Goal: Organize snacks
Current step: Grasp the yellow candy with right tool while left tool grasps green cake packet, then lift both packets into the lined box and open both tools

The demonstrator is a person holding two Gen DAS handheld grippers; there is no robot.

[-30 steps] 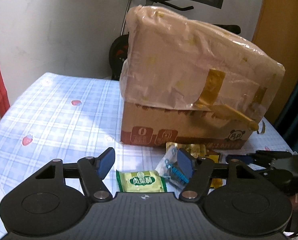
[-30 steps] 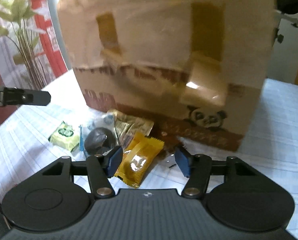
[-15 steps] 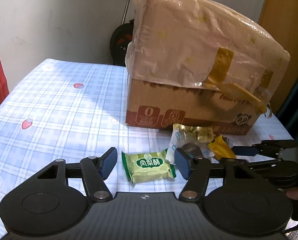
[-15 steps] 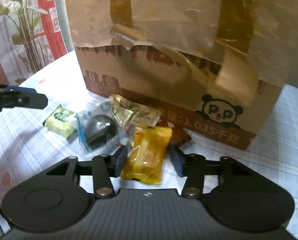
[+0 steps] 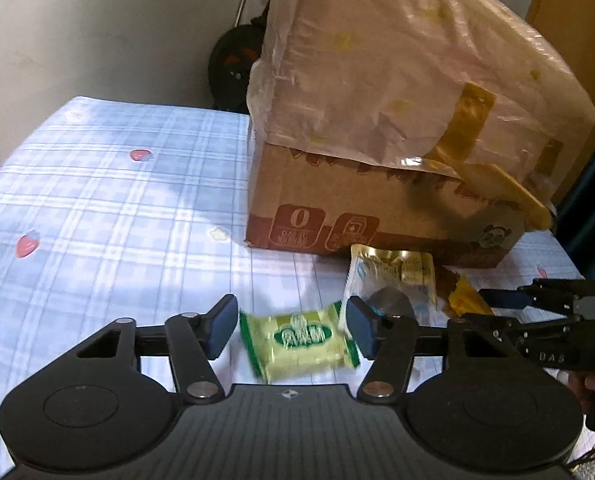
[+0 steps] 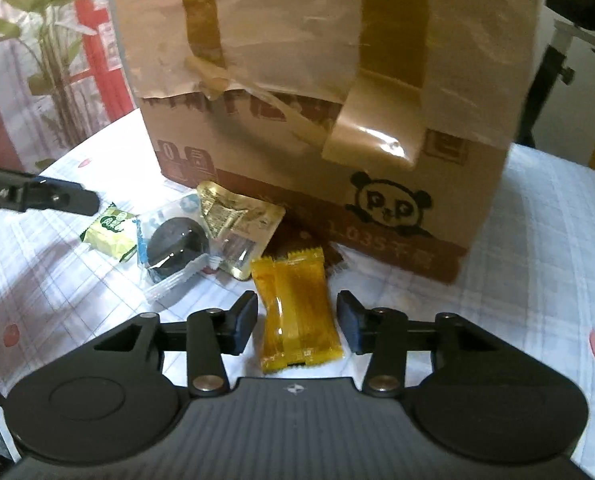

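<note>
Several wrapped snacks lie on the blue checked tablecloth (image 5: 97, 208) in front of a taped cardboard box (image 5: 377, 216). My left gripper (image 5: 291, 330) is open around a green snack pack (image 5: 301, 340), its pads apart from the wrapper. My right gripper (image 6: 296, 326) is open around an orange snack pack (image 6: 295, 312), with gaps on both sides. A clear pack with a dark round cookie (image 6: 175, 246) and a gold pack (image 6: 237, 220) lie between them. The green pack also shows in the right wrist view (image 6: 111, 232).
The box (image 6: 337, 160) has a plastic bag taped over its top (image 5: 397, 72) and stands close behind the snacks. A plant (image 6: 45, 40) and red cloth stand at the left. A wall lies beyond the table's far edge.
Both grippers have moved forward over their snacks. The green pack now sits between the left fingers and the orange pack between the right fingers. The right jaws narrowed, then reopened.
</note>
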